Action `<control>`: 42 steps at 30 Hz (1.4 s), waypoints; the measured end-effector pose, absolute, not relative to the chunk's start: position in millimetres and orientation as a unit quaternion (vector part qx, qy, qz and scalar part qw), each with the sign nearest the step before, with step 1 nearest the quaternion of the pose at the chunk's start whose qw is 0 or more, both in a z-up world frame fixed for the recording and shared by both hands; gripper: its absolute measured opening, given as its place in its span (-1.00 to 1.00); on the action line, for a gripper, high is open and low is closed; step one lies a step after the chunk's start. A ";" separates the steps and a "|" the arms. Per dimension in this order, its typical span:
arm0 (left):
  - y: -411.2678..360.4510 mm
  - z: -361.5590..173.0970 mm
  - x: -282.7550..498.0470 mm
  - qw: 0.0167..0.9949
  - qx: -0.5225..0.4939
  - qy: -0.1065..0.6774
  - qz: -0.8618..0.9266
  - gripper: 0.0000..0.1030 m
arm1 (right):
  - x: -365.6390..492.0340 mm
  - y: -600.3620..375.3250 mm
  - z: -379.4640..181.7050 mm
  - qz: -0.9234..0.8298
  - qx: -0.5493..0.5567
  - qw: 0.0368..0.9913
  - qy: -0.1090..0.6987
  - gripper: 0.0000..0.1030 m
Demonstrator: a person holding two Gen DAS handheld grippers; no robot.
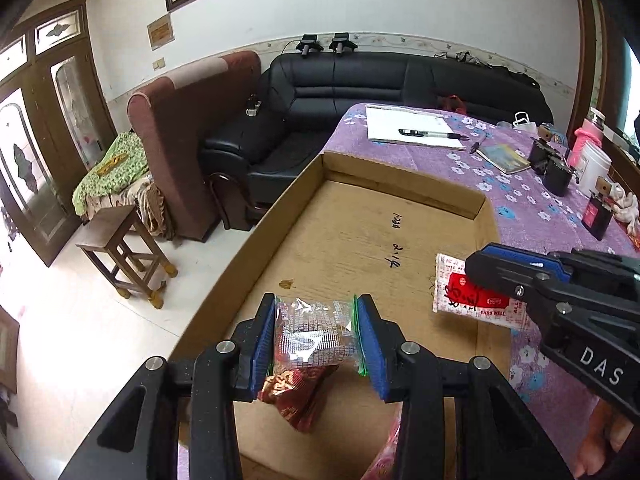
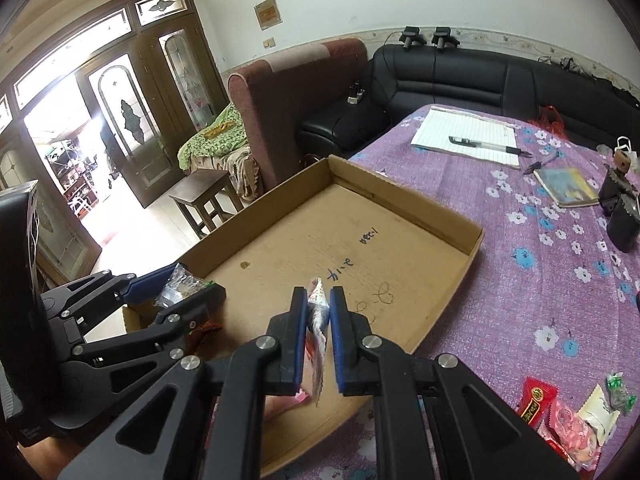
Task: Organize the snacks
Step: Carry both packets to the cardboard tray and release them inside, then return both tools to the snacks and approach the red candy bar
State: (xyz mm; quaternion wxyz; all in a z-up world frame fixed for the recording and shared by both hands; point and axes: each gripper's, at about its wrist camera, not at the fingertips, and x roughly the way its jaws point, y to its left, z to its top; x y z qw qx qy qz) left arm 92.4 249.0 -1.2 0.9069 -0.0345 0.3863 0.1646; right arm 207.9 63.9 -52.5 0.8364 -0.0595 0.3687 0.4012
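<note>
The clear-wrapped snack (image 1: 314,340) is clamped in the left tongs (image 1: 316,342) above the near left of the cardboard tray (image 1: 360,216). The red-and-white packet (image 2: 318,320) is clamped in the right tongs (image 2: 319,320) over the tray's near edge. Loose snacks (image 2: 568,420) lie on the table (image 2: 540,280), near right.

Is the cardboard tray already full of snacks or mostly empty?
Mostly empty. The cardboard tray shows a bare floor with only pen marks; a red snack lies at its near end, beneath the clear packet in the left gripper.
</note>
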 end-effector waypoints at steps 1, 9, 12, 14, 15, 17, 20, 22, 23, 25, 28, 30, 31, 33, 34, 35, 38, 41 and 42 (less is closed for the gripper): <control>248.8 -2.4 93.7 0.905 -0.034 0.389 0.167 -0.08 | 209.0 64.0 -53.6 0.402 -0.056 0.835 0.371 -0.77; 243.2 3.3 92.1 0.903 -0.013 0.380 0.200 0.81 | 211.6 49.1 -51.4 0.389 -0.036 0.846 0.363 0.04; 239.0 9.1 89.5 0.904 -0.001 0.371 0.213 0.91 | 211.4 41.6 -45.5 0.391 -0.029 0.847 0.359 0.04; 236.0 11.9 88.4 0.904 0.005 0.370 0.214 0.91 | 208.6 33.7 -40.0 0.388 -0.026 0.851 0.353 0.07; 234.1 13.2 88.1 0.904 0.008 0.369 0.216 0.91 | 207.2 29.0 -37.5 0.386 -0.025 0.853 0.349 0.09; 229.6 16.0 86.1 0.905 0.012 0.367 0.216 0.91 | 206.2 20.3 -34.7 0.380 -0.024 0.858 0.345 0.25; 221.8 21.8 81.7 0.908 0.014 0.359 0.215 0.92 | 200.7 0.3 -29.6 0.371 -0.020 0.865 0.338 0.39; 215.7 26.0 78.0 0.911 0.014 0.354 0.211 0.92 | 195.6 -13.8 -25.8 0.363 -0.022 0.870 0.332 0.45; 212.2 28.0 76.8 0.912 0.015 0.351 0.210 0.92 | 191.5 -24.9 -23.5 0.356 -0.024 0.875 0.328 0.59; 202.5 32.2 75.0 0.915 0.021 0.345 0.211 0.93 | 186.6 -40.9 -21.5 0.344 -0.026 0.881 0.323 0.72; 188.2 36.4 74.0 0.918 0.026 0.339 0.203 0.95 | 177.5 -70.6 -17.3 0.330 -0.026 0.891 0.312 0.72; 178.4 37.8 74.2 0.920 0.029 0.337 0.199 0.96 | 169.7 -92.1 -14.4 0.319 -0.029 0.897 0.306 0.72; 171.6 38.5 74.0 0.921 0.033 0.336 0.195 0.97 | 166.9 -99.2 -13.9 0.316 -0.029 0.899 0.304 0.72; 161.6 39.2 73.0 0.923 0.035 0.335 0.187 0.98 | 160.8 -118.6 -11.6 0.305 -0.034 0.904 0.297 0.72; 155.7 39.3 73.3 0.924 0.035 0.336 0.181 0.98 | 158.7 -126.9 -11.1 0.299 -0.035 0.907 0.295 0.72; 149.7 38.8 74.0 0.924 0.035 0.338 0.175 0.98 | 156.7 -136.6 -10.8 0.292 -0.037 0.910 0.292 0.72; 133.0 35.4 77.4 0.925 0.034 0.344 0.157 0.99 | 154.3 -165.7 -13.0 0.269 -0.046 0.917 0.292 0.72; 111.5 30.0 80.6 0.927 0.035 0.350 0.130 0.99 | 156.5 -194.0 -19.9 0.243 -0.053 0.922 0.297 0.72; 102.0 27.1 82.9 0.927 0.036 0.354 0.115 0.99 | 157.6 -199.5 -21.7 0.235 -0.054 0.923 0.299 0.72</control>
